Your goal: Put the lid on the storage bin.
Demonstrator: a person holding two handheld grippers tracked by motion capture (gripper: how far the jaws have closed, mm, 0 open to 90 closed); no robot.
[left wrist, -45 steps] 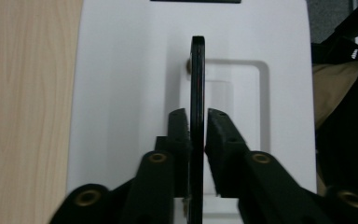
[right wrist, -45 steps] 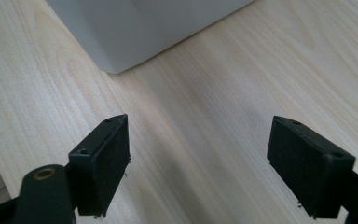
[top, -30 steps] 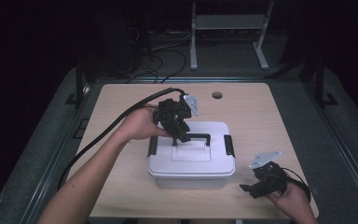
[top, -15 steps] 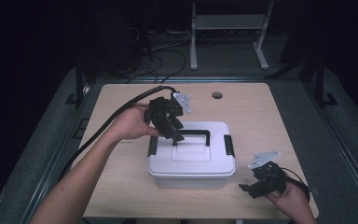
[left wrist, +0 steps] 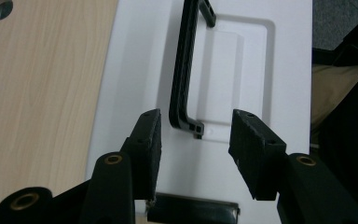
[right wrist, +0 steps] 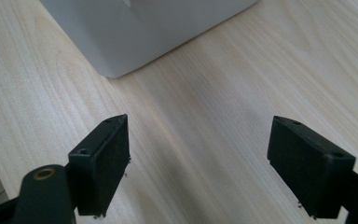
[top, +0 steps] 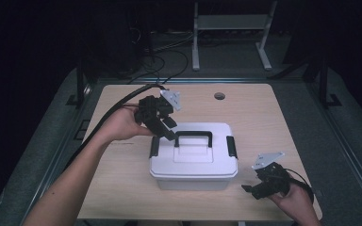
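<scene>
A white lidded box (top: 194, 155) sits mid-desk (top: 264, 117); its rigid plastic looks light yet slick, so the raised black handle (left wrist: 182, 74) is the best hold. The left claw (left wrist: 193, 140), jaws just opening and empty, hovers by that handle. The right claw (right wrist: 198, 163) rests spread wide on the desk beside the box.

Looks like some lab or recording studio setup: a pale wooden desk (top: 122, 197) with a round cable hole (top: 219, 96), dark surroundings, loose black cables (top: 162, 52) and a grey metal stand (top: 230, 28) behind it.
</scene>
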